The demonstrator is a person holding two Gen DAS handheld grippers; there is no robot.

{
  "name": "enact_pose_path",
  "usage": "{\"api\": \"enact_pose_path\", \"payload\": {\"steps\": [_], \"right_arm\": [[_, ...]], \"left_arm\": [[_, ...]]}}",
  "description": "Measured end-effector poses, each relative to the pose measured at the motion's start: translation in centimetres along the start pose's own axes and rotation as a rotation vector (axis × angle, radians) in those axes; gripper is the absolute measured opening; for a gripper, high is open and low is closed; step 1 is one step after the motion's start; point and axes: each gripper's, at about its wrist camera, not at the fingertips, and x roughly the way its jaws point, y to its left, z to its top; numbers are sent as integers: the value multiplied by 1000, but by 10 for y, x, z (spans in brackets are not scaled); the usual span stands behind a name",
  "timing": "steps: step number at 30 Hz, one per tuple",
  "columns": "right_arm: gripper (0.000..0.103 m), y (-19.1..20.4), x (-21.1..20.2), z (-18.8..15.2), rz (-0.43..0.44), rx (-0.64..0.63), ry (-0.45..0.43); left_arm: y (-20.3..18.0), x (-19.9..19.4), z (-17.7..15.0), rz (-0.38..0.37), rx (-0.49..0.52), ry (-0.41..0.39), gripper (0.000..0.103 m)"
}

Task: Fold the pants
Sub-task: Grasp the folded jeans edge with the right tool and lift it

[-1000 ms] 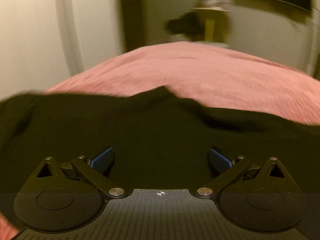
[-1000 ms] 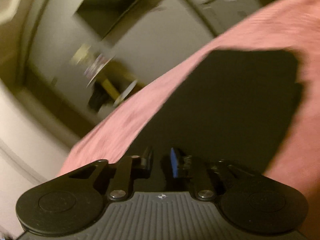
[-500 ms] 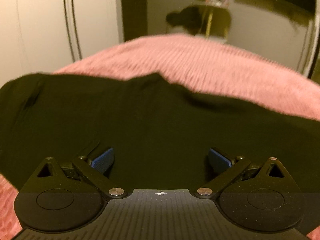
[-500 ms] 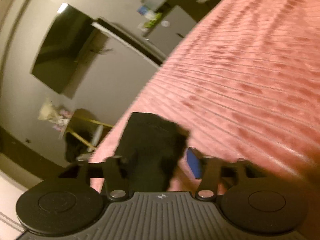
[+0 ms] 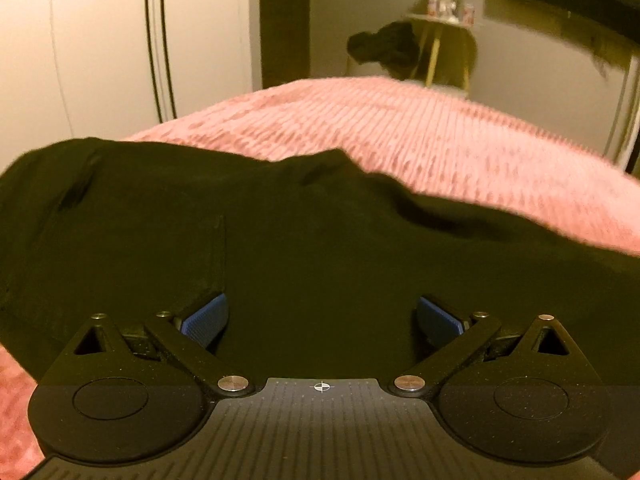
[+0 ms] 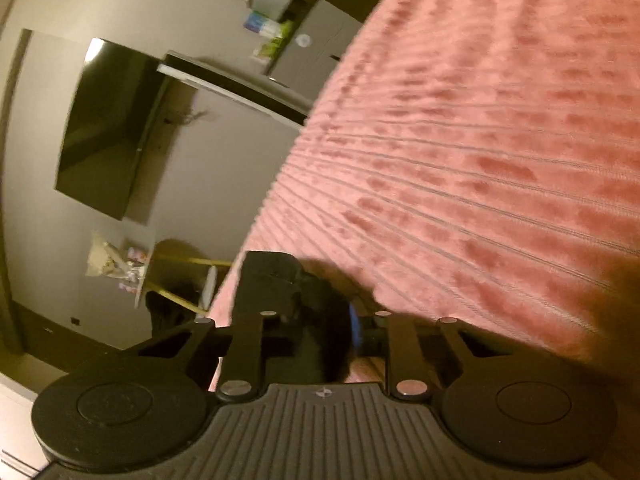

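A pink ribbed bedspread point(image 5: 440, 136) fills the upper middle of my left view and the whole right side of my right view. The black pants point(image 5: 280, 232) lie spread across it, covering the centre and lower part of my left view. My left gripper point(image 5: 320, 316) hangs over them at the bottom, jaws wide with nothing pinched. My right gripper point(image 6: 324, 320), low centre in its view, is closing narrow with dark cloth between the jaws.
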Motion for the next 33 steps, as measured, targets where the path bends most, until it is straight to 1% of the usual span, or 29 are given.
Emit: {"api": "enact_pose_path", "payload": {"steps": [1, 3, 6, 9, 11, 13, 15, 18, 19, 21, 23, 24, 25, 26, 27, 28, 29, 30, 31, 32, 33], "right_arm": [[24, 0, -1, -1, 7, -6, -3], [24, -3, 0, -2, 8, 12, -8], [24, -4, 1, -4, 4, 25, -13], [18, 4, -1, -3, -14, 6, -14], [17, 14, -11, -5, 10, 11, -29], [16, 37, -22, -10, 65, -20, -49], [16, 69, -31, -22, 123, -71, -46], [16, 126, -43, -60, 210, -220, -8], [16, 143, -46, -77, 240, -267, 15], [16, 169, -47, -114, 292, -339, 91], [16, 191, -42, -157, 312, -430, 188], [16, 199, -37, -177, 306, -474, 246], [17, 204, -29, -197, 285, -508, 312], [18, 208, -20, -219, 253, -547, 400], [22, 210, -10, -241, 212, -592, 493], [33, 209, 0, -261, 169, -625, 584], [35, 208, 9, -275, 117, -648, 665], [35, 208, 18, -282, 85, -645, 742], [41, 209, 20, -281, 87, -623, 772], [46, 209, 18, -275, 100, -593, 770], [56, 208, 14, -267, 118, -569, 755]], "left_arm": [[3, -2, 1, -27, -29, -11, 103], [7, -1, 2, -35, -58, -13, 103], [6, 4, 1, 0, -35, -4, 103], [1, 5, -1, 16, -3, -5, 103], [0, 4, -1, 18, -5, -8, 103], [3, 3, 0, 10, -23, -10, 103], [6, 2, 0, 0, -48, -12, 103], [8, -2, 0, -13, -69, -13, 103], [9, -4, 0, -20, -75, -14, 103], [11, -8, 0, -35, -94, -18, 103], [14, -12, 0, -48, -109, -23, 103], [15, -14, -1, -54, -114, -24, 103], [15, -15, -2, -59, -117, -20, 103], [15, -16, -3, -66, -116, -15, 103], [14, -17, -5, -72, -112, -12, 103], [12, -18, -7, -77, -99, -7, 103], [10, -19, -8, -79, -86, -4, 103], [8, -20, -8, -87, -74, -4, 103], [7, -21, -9, -96, -70, -4, 103], [6, -22, -9, -109, -69, -4, 103], [6, -22, -9, -121, -69, -5, 103]]}}
